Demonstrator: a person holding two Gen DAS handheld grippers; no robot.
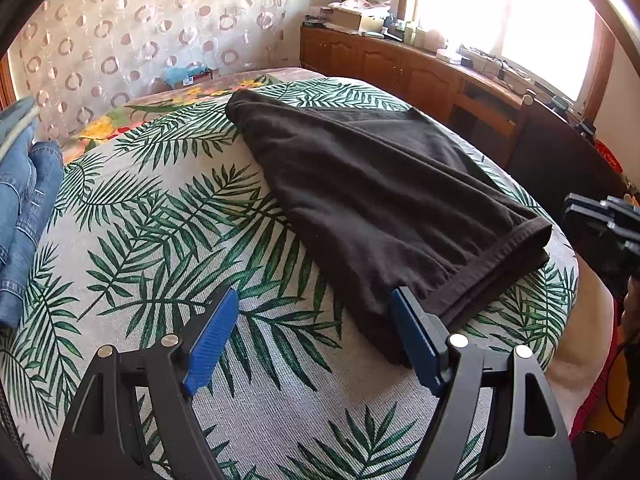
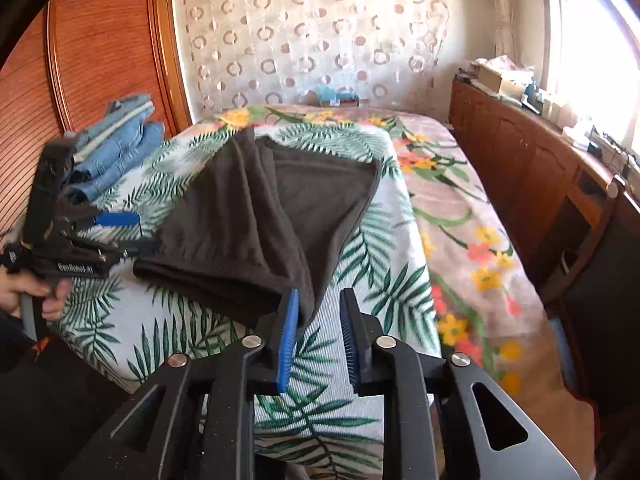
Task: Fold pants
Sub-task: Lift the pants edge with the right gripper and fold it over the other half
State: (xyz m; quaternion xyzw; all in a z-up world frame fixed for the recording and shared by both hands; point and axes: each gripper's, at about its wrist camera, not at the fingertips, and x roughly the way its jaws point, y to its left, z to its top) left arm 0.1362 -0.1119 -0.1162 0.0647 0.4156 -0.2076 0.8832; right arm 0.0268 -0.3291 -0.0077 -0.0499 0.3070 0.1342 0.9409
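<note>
Bedroom w/ a bed covered by a palm-leaf sheet [image 1: 168,216] over a floral blanket [image 2: 472,216], patterned curtain [image 1: 132,32] behind, wood cabinets [image 1: 400,64] under a bright window that's blown out, detail lost. Dark brown pants [image 1: 372,184] lie folded on the sheet, near the bed's front edge. A stack of blue jeans [image 1: 24,208] sits at the far left, cut off by the frame edge.

Left gripper [image 1: 316,336]: jaws spread wide, nothing held; its right finger [image 1: 416,340] is at the pants' near edge, contact hard to tell.

Right gripper [image 2: 320,340]: narrow gap between jaws, nothing gripped; left pad [image 2: 289,340] is just beside the pants' corner, which partly hides behind it.
</note>
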